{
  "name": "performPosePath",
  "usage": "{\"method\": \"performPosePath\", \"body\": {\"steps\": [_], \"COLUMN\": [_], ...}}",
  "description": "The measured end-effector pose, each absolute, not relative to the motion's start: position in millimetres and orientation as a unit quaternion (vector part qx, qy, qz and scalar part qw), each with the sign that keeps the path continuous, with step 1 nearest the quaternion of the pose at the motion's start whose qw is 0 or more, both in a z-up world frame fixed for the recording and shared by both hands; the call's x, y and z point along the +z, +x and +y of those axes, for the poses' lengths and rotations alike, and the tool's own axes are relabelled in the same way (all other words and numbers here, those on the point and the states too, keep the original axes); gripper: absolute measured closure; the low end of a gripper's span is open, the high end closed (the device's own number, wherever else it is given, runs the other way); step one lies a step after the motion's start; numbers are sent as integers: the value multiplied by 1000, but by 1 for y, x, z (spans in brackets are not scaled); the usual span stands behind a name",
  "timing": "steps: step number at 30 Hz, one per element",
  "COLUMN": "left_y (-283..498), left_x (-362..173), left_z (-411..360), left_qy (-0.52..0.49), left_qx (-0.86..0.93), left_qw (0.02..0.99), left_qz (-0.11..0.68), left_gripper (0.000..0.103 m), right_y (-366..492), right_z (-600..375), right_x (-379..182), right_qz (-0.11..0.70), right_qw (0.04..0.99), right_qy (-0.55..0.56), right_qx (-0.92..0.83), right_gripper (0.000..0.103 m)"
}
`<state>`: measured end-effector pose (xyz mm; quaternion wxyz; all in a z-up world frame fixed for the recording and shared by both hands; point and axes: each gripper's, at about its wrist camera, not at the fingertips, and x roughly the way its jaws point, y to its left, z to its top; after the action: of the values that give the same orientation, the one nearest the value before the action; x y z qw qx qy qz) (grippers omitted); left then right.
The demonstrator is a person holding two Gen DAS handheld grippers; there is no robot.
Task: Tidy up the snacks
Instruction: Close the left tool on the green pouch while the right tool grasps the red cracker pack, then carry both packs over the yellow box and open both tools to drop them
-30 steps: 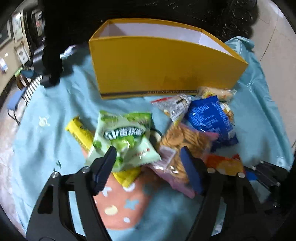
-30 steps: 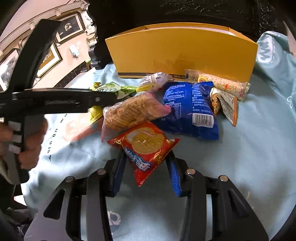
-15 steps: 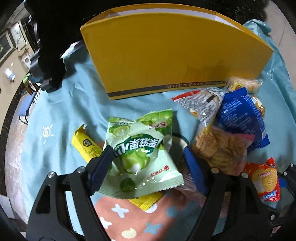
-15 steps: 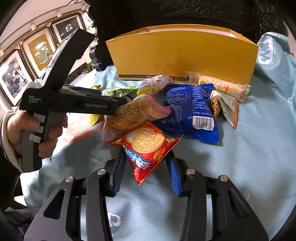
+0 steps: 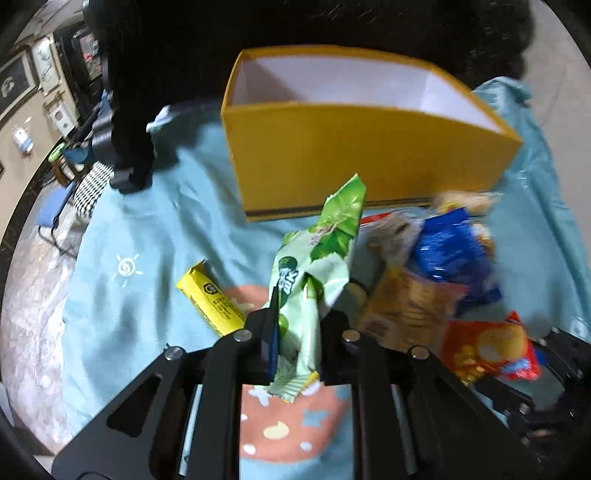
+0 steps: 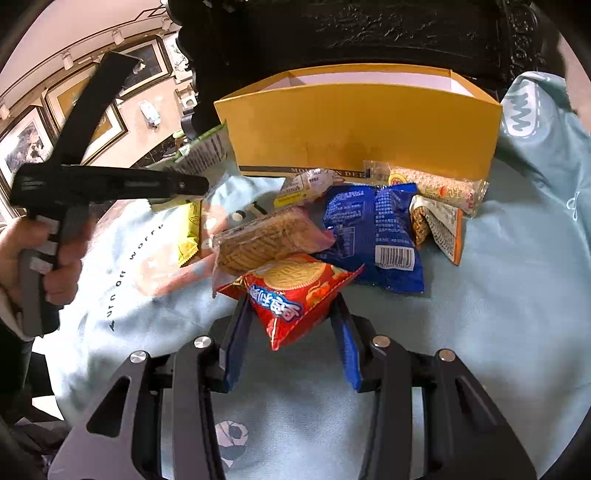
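Note:
My left gripper [image 5: 297,314] is shut on a green snack packet [image 5: 317,258] and holds it upright above the cloth, in front of the open yellow box [image 5: 369,147]. In the right wrist view the left gripper [image 6: 184,184] shows at the left with the green packet [image 6: 203,151] in it. My right gripper [image 6: 291,325] is open, its fingers on either side of a red biscuit packet [image 6: 295,291] that lies on the cloth. The yellow box [image 6: 362,122] stands behind the snack pile.
On the light blue cloth [image 6: 498,314] lie a pink cracker packet [image 6: 266,240], a blue packet [image 6: 376,229], a yellow bar [image 5: 210,299], and several small packets by the box front. A dark carved cabinet [image 6: 369,33] stands behind the box.
My left gripper has shut on the green packet and lifted it off the cloth, so it now stands on edge. My right gripper stays open around the red packet.

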<state>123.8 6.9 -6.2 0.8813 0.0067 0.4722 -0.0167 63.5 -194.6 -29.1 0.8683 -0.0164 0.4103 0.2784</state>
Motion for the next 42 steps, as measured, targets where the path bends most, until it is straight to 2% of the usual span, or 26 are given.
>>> {"method": "performPosePath", "body": {"steps": [7, 19, 24, 29, 30, 31, 32, 33, 35, 36, 42], "left_y": [106, 114, 152, 213, 228, 241, 251, 254, 254, 253, 234], "left_x": [31, 60, 92, 96, 92, 89, 88, 87, 87, 86, 84], "left_z": [-4, -8, -19, -18, -17, -14, -11, -10, -10, -13, -18], "left_qy": [3, -6, -12, -32, -36, -44, -51, -52, -43, -35, -10], "left_qx": [-47, -67, -80, -69, -64, -50, -30, -15, 12, 2, -15], "left_qw": [897, 907, 914, 911, 910, 911, 914, 918, 928, 928, 927], "left_qz": [439, 416, 398, 406, 409, 408, 402, 394, 369, 370, 375], "left_gripper": [89, 89, 88, 87, 85, 78, 37, 2, 2, 2, 2], "right_y": [60, 82, 124, 186, 200, 212, 224, 234, 237, 235, 213], "right_z": [-201, -217, -219, -211, -211, -212, -214, -218, -225, -226, -230], "right_x": [7, 47, 87, 100, 98, 96, 93, 89, 87, 86, 76], "right_qz": [370, 329, 291, 285, 285, 284, 284, 289, 280, 274, 278], "right_qw": [883, 903, 919, 930, 933, 934, 934, 935, 938, 939, 935], "right_qy": [1, 36, 51, 62, 69, 78, 91, 107, 134, 138, 119], "right_qx": [289, 275, 262, 226, 211, 201, 194, 178, 152, 157, 183], "right_gripper": [60, 61, 60, 60, 59, 58, 48, 28, 18, 16, 16]}}
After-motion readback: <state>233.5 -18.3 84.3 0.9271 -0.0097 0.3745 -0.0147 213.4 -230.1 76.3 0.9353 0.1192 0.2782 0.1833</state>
